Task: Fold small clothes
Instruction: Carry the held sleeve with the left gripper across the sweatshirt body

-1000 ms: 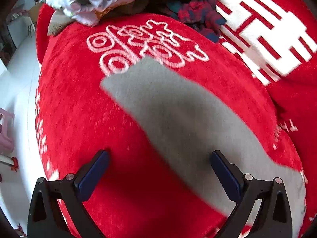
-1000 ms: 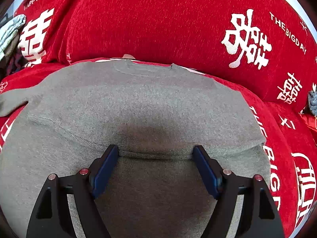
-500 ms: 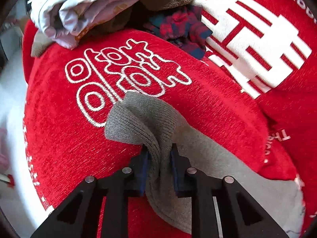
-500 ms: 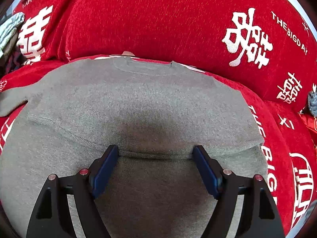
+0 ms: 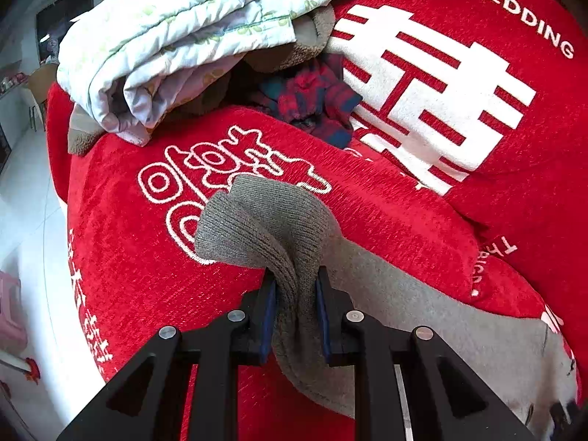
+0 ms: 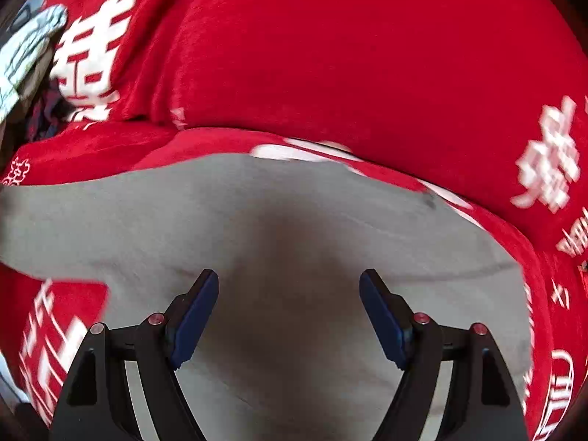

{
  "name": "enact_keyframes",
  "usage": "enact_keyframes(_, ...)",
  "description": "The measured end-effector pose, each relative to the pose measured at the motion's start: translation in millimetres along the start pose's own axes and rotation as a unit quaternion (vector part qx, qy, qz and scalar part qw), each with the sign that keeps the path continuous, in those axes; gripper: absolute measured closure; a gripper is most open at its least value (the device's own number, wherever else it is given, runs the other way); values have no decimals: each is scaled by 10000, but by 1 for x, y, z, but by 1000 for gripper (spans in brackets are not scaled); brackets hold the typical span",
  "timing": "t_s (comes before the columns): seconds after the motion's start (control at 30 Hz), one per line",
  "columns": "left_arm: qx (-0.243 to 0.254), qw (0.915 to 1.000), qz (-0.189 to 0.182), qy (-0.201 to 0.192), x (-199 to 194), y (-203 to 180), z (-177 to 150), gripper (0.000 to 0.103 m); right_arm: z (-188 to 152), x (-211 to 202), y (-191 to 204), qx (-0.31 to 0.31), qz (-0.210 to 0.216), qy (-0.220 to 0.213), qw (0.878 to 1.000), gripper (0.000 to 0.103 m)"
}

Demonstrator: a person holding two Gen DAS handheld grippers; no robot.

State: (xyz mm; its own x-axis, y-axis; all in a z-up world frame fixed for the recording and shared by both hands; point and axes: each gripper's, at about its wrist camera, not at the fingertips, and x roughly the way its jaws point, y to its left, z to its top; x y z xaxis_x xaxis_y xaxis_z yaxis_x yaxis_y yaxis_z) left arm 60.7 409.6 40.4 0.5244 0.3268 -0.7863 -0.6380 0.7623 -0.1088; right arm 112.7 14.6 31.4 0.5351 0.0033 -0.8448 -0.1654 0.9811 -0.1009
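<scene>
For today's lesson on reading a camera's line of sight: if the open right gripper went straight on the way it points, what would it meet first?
Most likely the grey sweater: the right gripper hangs open above it, and knit fills the gap between its fingers. Depth is unclear.

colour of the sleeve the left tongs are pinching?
Grey rib knit. The sleeve shows best in the left wrist view, bunched between the left tongs.

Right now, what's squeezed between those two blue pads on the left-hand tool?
In the left wrist view, the left gripper pinches the bunched cuff of the grey sweater's sleeve; nothing else sits between its pads.
</scene>
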Motion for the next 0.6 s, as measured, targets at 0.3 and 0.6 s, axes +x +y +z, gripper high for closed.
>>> enact_keyframes(0.3, 338, 9992, -21, -202, -20, -11, 4, 82, 15, 37, 124, -1213, -153, 241, 9922, 23)
enact_keyframes(0.6, 410, 9983, -289, -298, -38, -17, -1, 82, 10, 8, 124, -1114, 418, 197, 9927, 25)
